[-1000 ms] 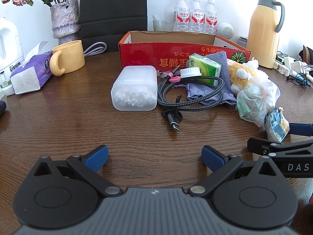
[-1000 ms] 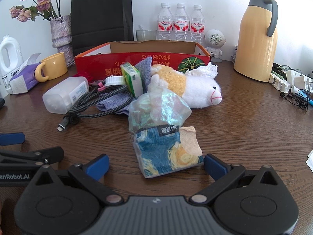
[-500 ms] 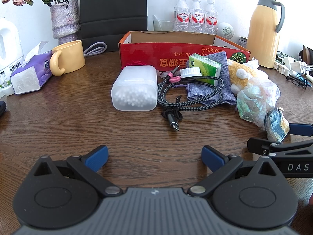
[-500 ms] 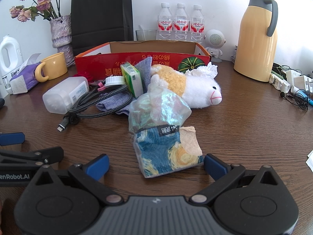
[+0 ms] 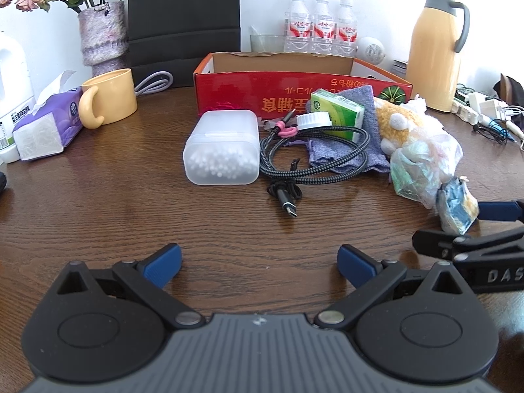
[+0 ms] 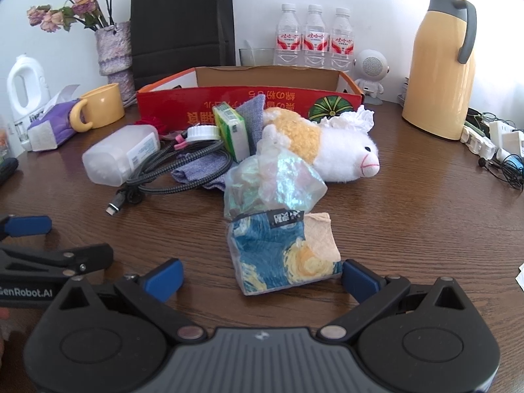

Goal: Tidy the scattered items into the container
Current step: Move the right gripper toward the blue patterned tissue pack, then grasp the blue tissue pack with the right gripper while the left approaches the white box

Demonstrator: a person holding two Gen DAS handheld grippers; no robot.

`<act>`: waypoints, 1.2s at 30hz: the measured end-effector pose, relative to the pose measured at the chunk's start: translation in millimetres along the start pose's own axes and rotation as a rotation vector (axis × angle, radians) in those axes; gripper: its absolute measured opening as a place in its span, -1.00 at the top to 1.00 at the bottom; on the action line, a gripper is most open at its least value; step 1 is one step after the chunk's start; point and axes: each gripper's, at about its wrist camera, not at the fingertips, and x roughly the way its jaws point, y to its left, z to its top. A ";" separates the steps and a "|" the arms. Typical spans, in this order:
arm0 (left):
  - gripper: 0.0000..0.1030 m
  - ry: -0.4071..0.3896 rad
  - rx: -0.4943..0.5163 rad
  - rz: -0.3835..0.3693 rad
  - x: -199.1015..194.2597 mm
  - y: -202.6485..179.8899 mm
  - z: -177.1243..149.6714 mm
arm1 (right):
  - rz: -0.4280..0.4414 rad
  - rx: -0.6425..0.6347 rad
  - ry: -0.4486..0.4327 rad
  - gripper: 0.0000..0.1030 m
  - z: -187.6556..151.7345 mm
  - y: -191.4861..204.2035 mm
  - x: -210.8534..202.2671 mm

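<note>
Dark wooden tabletop (image 5: 98, 216) carries everything unsorted: frosted plastic cotton-swab box (image 5: 221, 147), braided black cable (image 5: 314, 160), white-and-yellow plush toy (image 6: 334, 150) and blue painted-pattern packet (image 6: 281, 255) all lie before the red cardboard box (image 5: 301, 98). Left gripper (image 5: 258, 263) and right gripper (image 6: 262, 276) gape, holding nothing; the packet sits between the right one's fingers.

A dark wood-grain worktop (image 5: 131, 203) carries everything. A red cardboard box (image 5: 294, 90) stands toward the back, with a clear tub of cotton swabs (image 5: 221, 147), a coiled braided cable (image 5: 311, 160), a grey-blue cloth (image 5: 347, 157), a plush toy (image 6: 334, 144) and a crinkly plastic bag (image 6: 271, 180) lying in front of it. A blue-and-yellow packet (image 6: 281, 255) lies nearest. To the left sit a yellow mug (image 5: 109, 98) and a tissue pack (image 5: 46, 124); at the right stands a yellow jug (image 5: 434, 52).
</note>
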 end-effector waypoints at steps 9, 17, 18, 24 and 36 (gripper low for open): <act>-1.00 -0.071 -0.005 -0.047 1.7 10.1 26.4 | 0.001 -0.054 -0.045 -0.84 19.6 -3.8 -1.3; -1.00 -0.098 -0.057 -0.009 30.5 40.0 70.0 | -0.010 -0.039 -0.001 -0.39 11.5 -11.5 8.0; -1.00 -0.079 -0.073 -0.016 38.9 43.0 75.0 | -0.013 -0.031 0.005 -0.36 9.9 -13.9 8.3; -0.74 -0.021 -0.081 -0.019 74.0 53.4 84.9 | -0.013 0.018 0.004 -0.23 0.6 -29.8 -1.7; -0.29 -0.059 -0.139 0.012 40.4 67.3 68.4 | 0.072 -0.007 0.004 -0.20 -10.6 -12.9 -18.9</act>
